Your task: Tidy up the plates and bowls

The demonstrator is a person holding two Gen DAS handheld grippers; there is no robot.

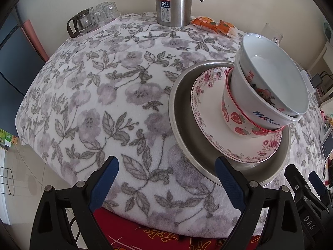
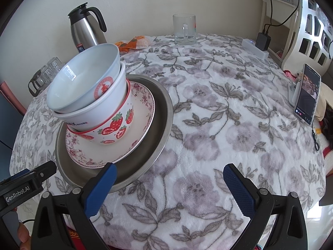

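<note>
In the left wrist view, the left gripper (image 1: 166,177) is hovering low over the near edge of the flowered tablecloth (image 1: 93,104), its tongs spread wide and pinching nothing. Its blue-padded finger at 5 o'clock is overlapping the rim of the metal tray (image 1: 181,129), though contact cannot be judged. The tray is sitting at 3 o'clock, carrying a floral plate (image 1: 208,116); on the plate a strawberry bowl (image 1: 237,123) is holding a white bowl (image 1: 264,114) with blue lettering, and a pale blue bowl (image 1: 276,77) is nesting on top, the stack leaning. At 12 o'clock the steel thermos (image 1: 173,2) is being cut off at the top. At 4 o'clock only part of the right gripper (image 1: 308,179) is showing.

In the right wrist view, the right gripper (image 2: 169,179) is also pointing forward above the cloth, tongs standing apart and empty. Its finger at 7 o'clock is crossing the tray's (image 2: 160,137) near rim. The plate (image 2: 143,125) and bowl stack are lying at 9 o'clock. At 8 o'clock the left gripper's (image 2: 41,173) tip is peeking in, mostly cropped, so its spread is unreadable here. A glass mug (image 2: 184,29) is standing at 12 o'clock, and a phone (image 2: 308,93) is propped at 3 o'clock; its screen is too small to read.
</note>
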